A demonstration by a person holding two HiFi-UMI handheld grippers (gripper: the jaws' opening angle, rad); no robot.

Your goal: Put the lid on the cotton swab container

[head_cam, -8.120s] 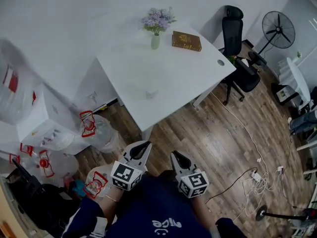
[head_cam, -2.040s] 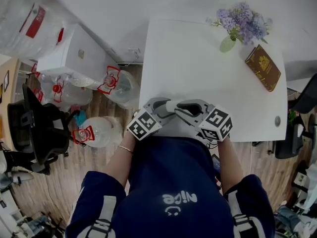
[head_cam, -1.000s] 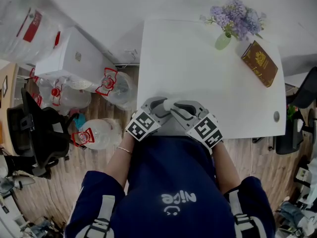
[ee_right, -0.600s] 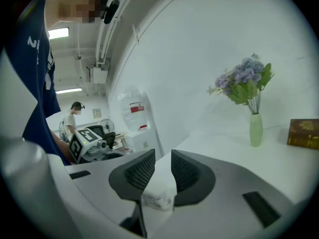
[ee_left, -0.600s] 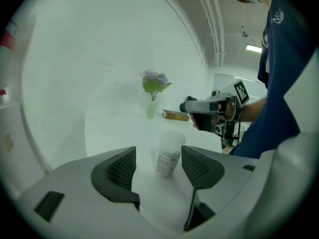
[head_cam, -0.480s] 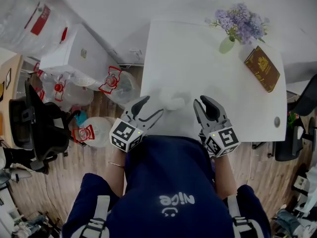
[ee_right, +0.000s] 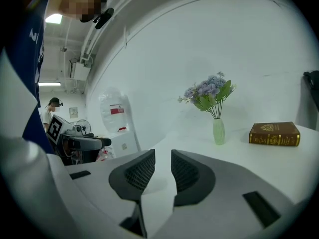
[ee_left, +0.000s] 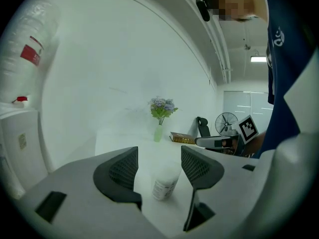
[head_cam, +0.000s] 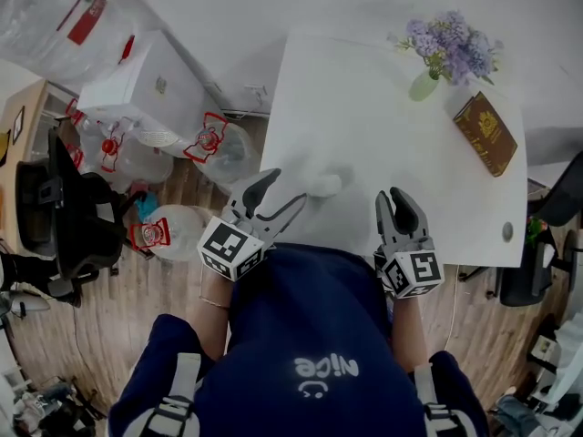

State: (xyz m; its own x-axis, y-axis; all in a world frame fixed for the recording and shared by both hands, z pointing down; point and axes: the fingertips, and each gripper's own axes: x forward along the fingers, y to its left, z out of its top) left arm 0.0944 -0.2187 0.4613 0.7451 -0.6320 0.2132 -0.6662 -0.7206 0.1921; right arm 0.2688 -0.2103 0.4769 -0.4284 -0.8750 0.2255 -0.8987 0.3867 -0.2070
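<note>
The cotton swab container [head_cam: 325, 184] is a small white tub that stands upright on the white table [head_cam: 383, 126], near its front edge. In the left gripper view the container [ee_left: 164, 182] shows just beyond the jaws, with a whitish lid on top. My left gripper [head_cam: 285, 188] sits just left of it, apart from it; its jaws have just been opening and now stand wide with nothing between them [ee_left: 159, 158]. My right gripper [head_cam: 393, 198] hangs to the container's right, well apart from it. Its jaws leave only a narrow gap and hold nothing [ee_right: 163, 158].
A green vase of purple flowers [head_cam: 424, 85] and a brown book [head_cam: 485, 133] stand at the table's far right. Left of the table are a white cabinet [head_cam: 150, 89], water jugs [head_cam: 214, 144] and a black chair [head_cam: 64, 217] on the wood floor.
A second ago both grippers met at the container by the table's front edge. They have since drawn back and apart, the left jaws have opened, and the container stands alone.
</note>
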